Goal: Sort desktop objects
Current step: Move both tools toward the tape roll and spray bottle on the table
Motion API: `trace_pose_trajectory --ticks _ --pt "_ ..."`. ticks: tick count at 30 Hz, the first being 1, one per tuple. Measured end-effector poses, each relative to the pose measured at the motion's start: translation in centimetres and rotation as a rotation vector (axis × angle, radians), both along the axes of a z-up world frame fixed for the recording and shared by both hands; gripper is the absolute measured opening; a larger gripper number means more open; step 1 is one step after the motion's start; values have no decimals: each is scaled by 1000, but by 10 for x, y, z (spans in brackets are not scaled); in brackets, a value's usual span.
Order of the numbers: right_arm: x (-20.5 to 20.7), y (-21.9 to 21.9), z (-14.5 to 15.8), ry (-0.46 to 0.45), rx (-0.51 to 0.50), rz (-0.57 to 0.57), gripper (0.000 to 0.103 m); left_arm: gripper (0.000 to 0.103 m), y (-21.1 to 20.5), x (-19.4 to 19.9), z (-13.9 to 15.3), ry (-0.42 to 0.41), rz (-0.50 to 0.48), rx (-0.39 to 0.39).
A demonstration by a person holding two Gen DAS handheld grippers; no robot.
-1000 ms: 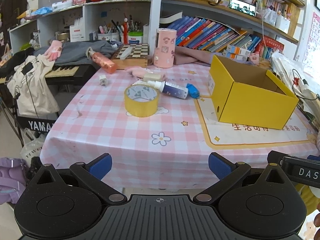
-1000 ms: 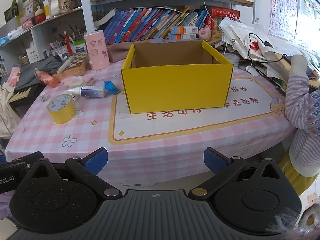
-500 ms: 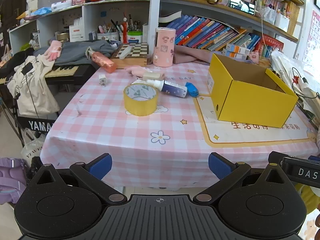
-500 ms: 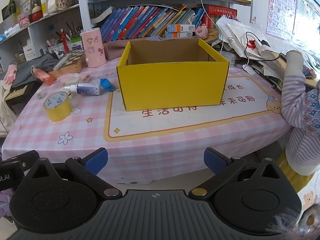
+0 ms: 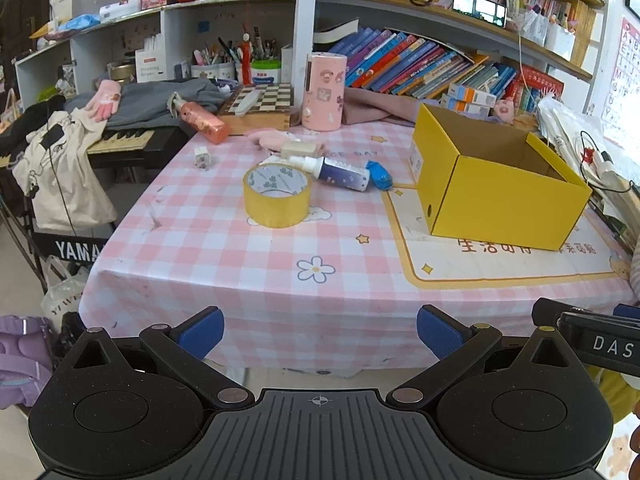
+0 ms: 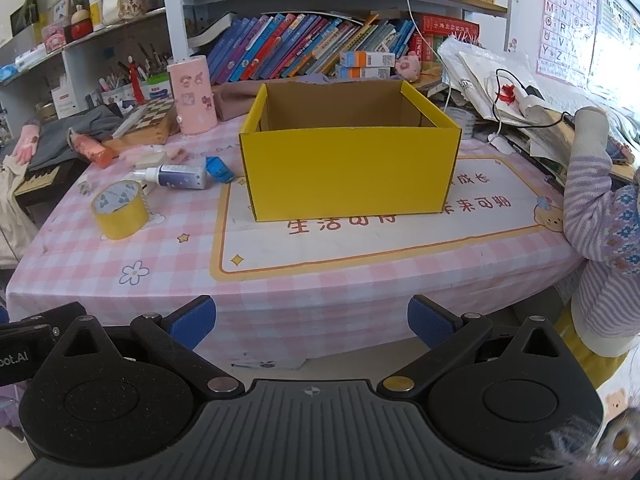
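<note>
Both the left gripper point(image 5: 320, 330) and right gripper point(image 6: 311, 322) hang spread and empty before the desk point(image 5: 280, 276). The yellow box point(image 6: 348, 168) hides its own floor; tape roll point(image 5: 277, 195) and bottle point(image 5: 340, 172) lie left of it.

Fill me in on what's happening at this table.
A person holds a gripper in each hand in front of the pink checked table. The left gripper and right gripper are both open and empty. The yellow box looks empty; the tape roll, bottle and blue packet lie untouched.
</note>
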State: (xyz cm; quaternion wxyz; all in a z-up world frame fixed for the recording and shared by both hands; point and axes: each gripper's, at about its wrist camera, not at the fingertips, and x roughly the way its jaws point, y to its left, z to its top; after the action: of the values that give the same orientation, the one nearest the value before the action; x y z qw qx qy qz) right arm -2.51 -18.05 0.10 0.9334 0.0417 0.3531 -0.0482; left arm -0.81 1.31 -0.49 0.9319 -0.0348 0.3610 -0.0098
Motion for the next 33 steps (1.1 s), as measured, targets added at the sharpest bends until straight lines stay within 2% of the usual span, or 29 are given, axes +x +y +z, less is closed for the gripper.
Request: trace_pose_trajectory --ticks 16,33 --pt "-4 6 5 -2 1 31 103 103 -1 -6 6 -34 -10 8" --pt "-5 8 2 15 -8 44 103 103 -2 -4 0 18 -25 -2"
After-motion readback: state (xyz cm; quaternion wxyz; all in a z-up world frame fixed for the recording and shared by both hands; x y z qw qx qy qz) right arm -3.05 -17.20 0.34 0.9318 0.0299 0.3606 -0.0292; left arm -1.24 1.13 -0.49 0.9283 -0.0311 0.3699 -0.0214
